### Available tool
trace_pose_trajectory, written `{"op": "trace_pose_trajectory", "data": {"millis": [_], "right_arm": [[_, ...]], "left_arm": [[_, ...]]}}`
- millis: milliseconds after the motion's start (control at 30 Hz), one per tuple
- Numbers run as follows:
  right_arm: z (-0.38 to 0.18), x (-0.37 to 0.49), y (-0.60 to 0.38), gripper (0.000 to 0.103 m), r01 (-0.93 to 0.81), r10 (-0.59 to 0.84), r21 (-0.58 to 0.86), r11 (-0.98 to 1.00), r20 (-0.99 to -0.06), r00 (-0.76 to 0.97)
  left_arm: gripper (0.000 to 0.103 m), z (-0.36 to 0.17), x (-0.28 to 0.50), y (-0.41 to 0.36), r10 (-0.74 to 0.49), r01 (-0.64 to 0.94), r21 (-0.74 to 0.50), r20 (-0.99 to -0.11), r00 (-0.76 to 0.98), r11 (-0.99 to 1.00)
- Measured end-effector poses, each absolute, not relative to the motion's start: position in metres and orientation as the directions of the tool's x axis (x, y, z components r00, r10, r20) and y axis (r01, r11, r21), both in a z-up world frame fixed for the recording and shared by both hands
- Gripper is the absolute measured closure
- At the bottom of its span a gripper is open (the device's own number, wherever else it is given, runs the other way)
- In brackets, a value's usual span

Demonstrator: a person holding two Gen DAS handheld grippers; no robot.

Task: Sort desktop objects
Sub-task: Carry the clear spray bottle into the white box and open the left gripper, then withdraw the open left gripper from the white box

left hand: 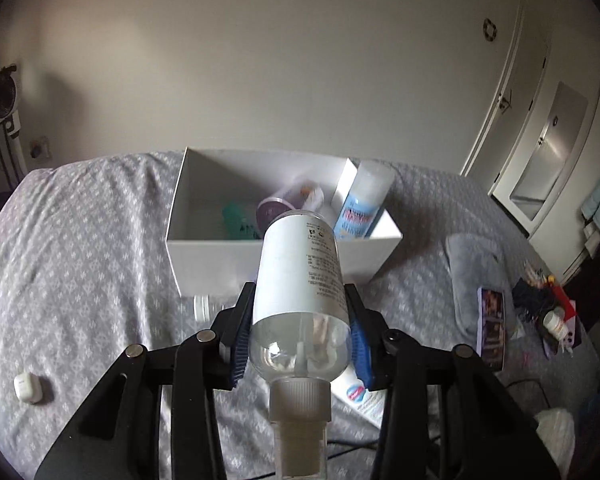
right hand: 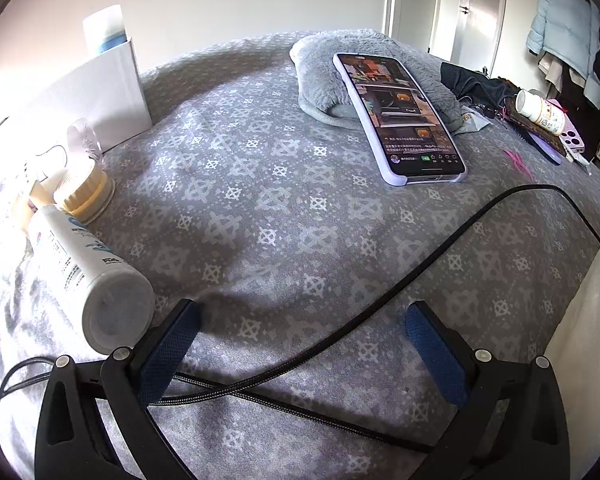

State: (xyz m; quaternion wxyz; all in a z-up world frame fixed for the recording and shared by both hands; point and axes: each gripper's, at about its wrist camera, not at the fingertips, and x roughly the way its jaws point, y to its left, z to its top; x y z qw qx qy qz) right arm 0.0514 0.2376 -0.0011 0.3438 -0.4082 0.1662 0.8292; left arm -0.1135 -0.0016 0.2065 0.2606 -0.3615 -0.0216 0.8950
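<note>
The left gripper (left hand: 300, 320) is clenching a clear bottle (left hand: 300, 264) by its lower body, cap end pointing back at the camera, base aimed toward the white box (left hand: 204, 248). The bottle is hanging in the air just short of the box's near wall, above the bed (left hand: 80, 240).

Doing the drop well, as I judge it: carry the bottle forward past the near wall before releasing, and aim for the left side, where bare box floor is showing. Lowering it in rather than letting go from height would keep it from knocking the leaning can. The pads are gripping a smooth round body, so a firm squeeze matters until it is over the opening.

The box is holding at least 4 things: a blue-and-white spray can (left hand: 360, 204) leaning in the right corner, a purple-capped jar (left hand: 274, 210), a green item (left hand: 238, 222), and a flat white pack behind the can (exact count is hard to tell).

The right gripper (right hand: 300, 344) is gaping, holding nothing, low over the bed with a black cable (right hand: 380, 292) running between its fingers. A white bottle (right hand: 80, 268) is lying just beside its left finger, likely waiting to be sorted. A phone (right hand: 396, 116) is resting on a grey pad (right hand: 324, 64).
</note>
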Motion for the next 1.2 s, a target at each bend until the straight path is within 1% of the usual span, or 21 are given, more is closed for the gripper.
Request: {"op": "trace_pose_trajectory", "data": {"millis": [67,267,500,633,733,800,833,867,1033,1067,1100,1167,1200], "right_arm": [[-0.001,0.052,0.238,0.000,-0.706,0.435,-0.005,-0.708,-0.791,-0.430],[-0.001,0.052,0.238,0.000,-0.715,0.446,-0.008,-0.699,-0.787,-0.427],[-0.001,0.050,0.237,0.000,-0.726,0.460,-0.014,-0.688,-0.782,-0.421],[-0.002,0.049,0.237,0.000,-0.728,0.464,-0.017,-0.686,-0.780,-0.420],[-0.002,0.049,0.237,0.000,-0.729,0.468,-0.020,-0.684,-0.779,-0.418],[-0.002,0.049,0.236,0.000,-0.730,0.470,-0.022,-0.683,-0.778,-0.417],[-0.002,0.049,0.236,0.000,-0.730,0.471,-0.022,-0.683,-0.778,-0.417],[-0.002,0.049,0.236,0.000,-0.730,0.470,-0.022,-0.683,-0.778,-0.417],[-0.002,0.049,0.236,0.000,-0.730,0.471,-0.022,-0.683,-0.778,-0.417],[-0.002,0.048,0.236,0.000,-0.730,0.471,-0.022,-0.683,-0.778,-0.417],[-0.002,0.048,0.236,0.000,-0.730,0.471,-0.022,-0.683,-0.777,-0.417],[-0.003,0.048,0.236,0.000,-0.730,0.471,-0.022,-0.683,-0.777,-0.417],[-0.003,0.048,0.236,0.000,-0.730,0.471,-0.022,-0.683,-0.777,-0.417]], "left_arm": [[0.063,0.216,-0.132,0.005,0.492,-0.432,-0.258,-0.613,-0.618,-0.864],[0.063,0.225,-0.184,0.034,0.472,-0.403,-0.256,-0.595,-0.650,-0.879],[0.063,0.200,-0.232,0.067,0.416,-0.379,-0.203,-0.637,-0.649,-0.903],[0.063,0.178,-0.242,0.081,0.385,-0.381,-0.162,-0.673,-0.632,-0.910],[0.063,0.165,-0.247,0.083,0.366,-0.365,-0.160,-0.703,-0.610,-0.917],[0.049,0.159,-0.248,0.080,0.355,-0.343,-0.170,-0.715,-0.602,-0.924],[0.032,0.159,-0.247,0.077,0.347,-0.328,-0.173,-0.717,-0.605,-0.929],[0.020,0.160,-0.244,0.074,0.336,-0.311,-0.172,-0.713,-0.615,-0.935],[0.019,0.174,-0.215,0.054,0.343,-0.311,-0.176,-0.682,-0.646,-0.934],[0.017,0.177,-0.207,0.050,0.343,-0.315,-0.170,-0.678,-0.651,-0.934],[0.015,0.178,-0.197,0.045,0.342,-0.318,-0.164,-0.672,-0.657,-0.934],[0.003,0.177,-0.180,0.034,0.343,-0.328,-0.154,-0.665,-0.663,-0.932],[0.001,0.176,-0.170,0.029,0.342,-0.328,-0.151,-0.664,-0.665,-0.932]]}}
